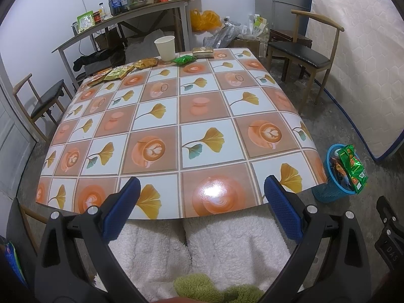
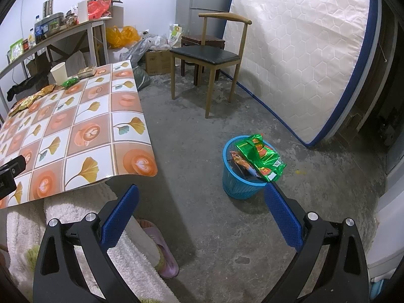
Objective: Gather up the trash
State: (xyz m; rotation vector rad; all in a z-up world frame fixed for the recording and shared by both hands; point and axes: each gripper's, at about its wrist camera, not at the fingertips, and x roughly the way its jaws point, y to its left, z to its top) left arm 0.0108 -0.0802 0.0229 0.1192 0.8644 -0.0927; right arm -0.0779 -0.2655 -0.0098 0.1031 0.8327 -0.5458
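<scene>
A blue mesh bin (image 2: 240,185) stands on the floor right of the table, stuffed with a green wrapper (image 2: 262,157) and other packets; the left wrist view shows the bin (image 1: 330,189) too. On the table's far edge lie a white paper cup (image 1: 165,48), a green wrapper (image 1: 185,59), a gold packet (image 1: 202,52) and several yellow and orange snack wrappers (image 1: 118,72). My left gripper (image 1: 200,184) hangs open over the near table edge, holding nothing. My right gripper (image 2: 200,190) is open and empty above the floor, left of the bin.
The patterned table (image 1: 181,116) fills the left wrist view. Wooden chairs (image 2: 209,55) stand at the right and the far left. A mattress (image 2: 303,50) leans on the right wall. A cluttered side table (image 1: 121,17) is behind. The person's fleece-covered legs and slipper (image 2: 161,247) are below.
</scene>
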